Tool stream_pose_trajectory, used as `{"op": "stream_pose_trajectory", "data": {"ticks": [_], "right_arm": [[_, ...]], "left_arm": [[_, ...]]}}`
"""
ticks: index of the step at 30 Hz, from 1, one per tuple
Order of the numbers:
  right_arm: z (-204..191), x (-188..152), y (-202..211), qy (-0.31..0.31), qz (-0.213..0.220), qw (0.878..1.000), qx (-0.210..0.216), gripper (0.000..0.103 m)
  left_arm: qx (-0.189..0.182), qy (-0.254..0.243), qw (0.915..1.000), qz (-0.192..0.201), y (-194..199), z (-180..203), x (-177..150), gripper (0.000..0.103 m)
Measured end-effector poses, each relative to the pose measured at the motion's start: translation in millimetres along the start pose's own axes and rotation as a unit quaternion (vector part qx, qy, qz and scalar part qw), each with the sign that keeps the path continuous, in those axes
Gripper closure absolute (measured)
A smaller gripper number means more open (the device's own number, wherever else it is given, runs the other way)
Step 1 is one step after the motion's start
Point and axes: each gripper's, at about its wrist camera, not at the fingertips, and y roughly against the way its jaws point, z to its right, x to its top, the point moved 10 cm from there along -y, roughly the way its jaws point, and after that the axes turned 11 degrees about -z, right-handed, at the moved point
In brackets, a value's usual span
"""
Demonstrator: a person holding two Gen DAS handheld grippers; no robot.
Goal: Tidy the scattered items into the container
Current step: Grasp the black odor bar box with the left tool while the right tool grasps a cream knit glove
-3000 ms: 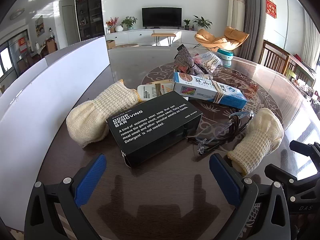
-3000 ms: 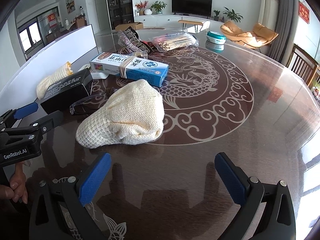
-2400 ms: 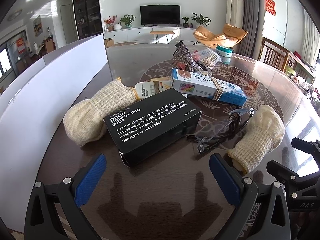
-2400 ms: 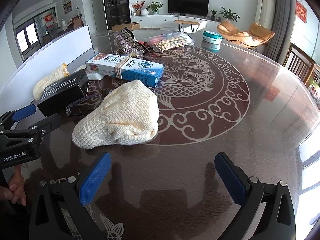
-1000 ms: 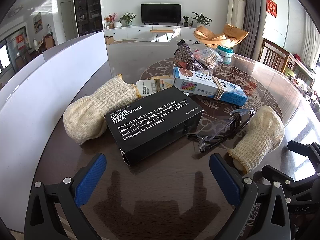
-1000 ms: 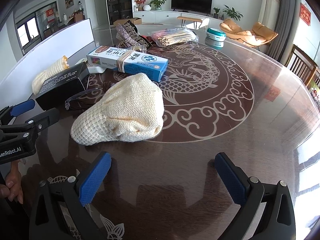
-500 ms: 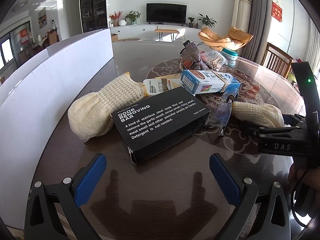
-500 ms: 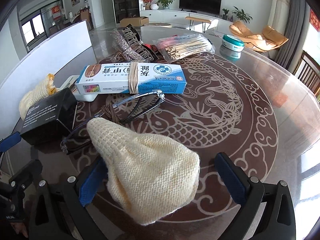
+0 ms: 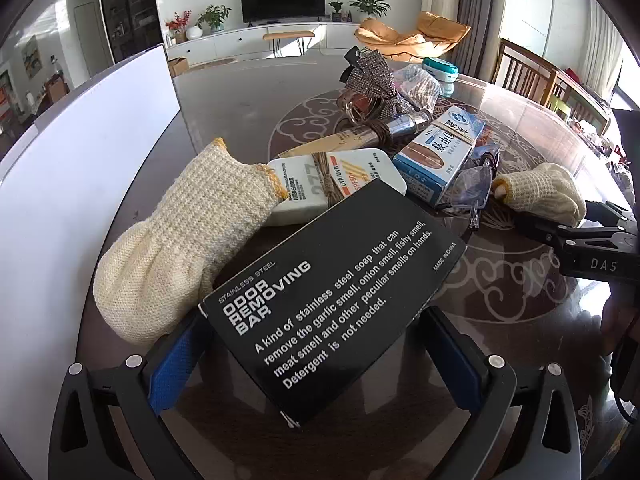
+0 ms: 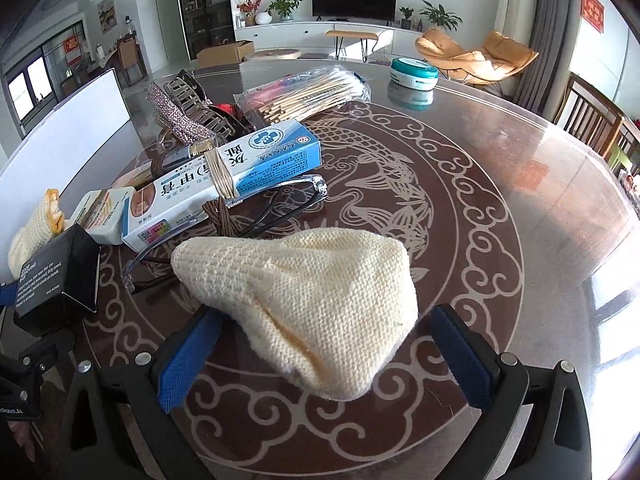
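Observation:
A black "Odor Removing Bar" box (image 9: 332, 292) lies between the wide-apart fingers of my left gripper (image 9: 312, 360), which is open. A cream knitted glove (image 9: 176, 248) rests against the box's left side. My right gripper (image 10: 320, 354) is open too, and its blue pads straddle a second cream glove (image 10: 312, 292). Behind that glove lie clear glasses (image 10: 280, 204), a blue-and-white carton (image 10: 224, 184) tied with string, and a white sunscreen pack (image 9: 332, 184). The white container wall (image 9: 80, 160) runs along the left.
Farther back on the round patterned table (image 10: 520, 200) are a rhinestone hair clip (image 10: 180, 116), a bag of swabs (image 10: 308, 92) and a teal round tin (image 10: 414, 72). Wooden chairs (image 10: 592, 120) stand at the right edge.
Both grippers have moved forward and down. The black box now sits between the left fingers and the glove between the right fingers. Neither gripper has closed.

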Motion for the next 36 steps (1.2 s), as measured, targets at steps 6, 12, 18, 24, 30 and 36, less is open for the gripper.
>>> {"op": "stream_pose_trajectory", "data": {"ticks": [6, 12, 18, 24, 30, 36], "right_arm": [[0.1, -0.1, 0.0, -0.001, 0.0, 1.0, 0.0, 0.0], [0.1, -0.1, 0.0, -0.001, 0.0, 1.0, 0.0, 0.0], [0.2, 0.0, -0.2, -0.001, 0.0, 1.0, 0.0, 0.0], [0.4, 0.3, -0.3, -0.002, 0.0, 1.0, -0.001, 0.0], [-0.1, 0.0, 0.3, -0.003, 0.001, 1.0, -0.001, 0.0], [-1.1, -11.3, 5.5, 0.027, 0.001, 1.0, 0.012, 0.0]], "left_arm": [[-0.034, -0.076, 0.9966, -0.004, -4.3, 26.2, 9.9, 0.0], [-0.079, -0.168, 0.9825, 0.017, 17.0, 62.7, -16.7, 0.023], [-0.053, -0.115, 0.9919, 0.015, 15.5, 51.4, -10.4, 0.019], [-0.014, -0.035, 0.9992, -0.009, 0.3, 48.7, 2.7, 0.0], [-0.005, -0.012, 0.9999, 0.011, 6.8, 42.6, 8.1, 0.044], [0.0, 0.003, 0.9997, 0.025, 12.3, 31.5, -4.7, 0.045]]}}
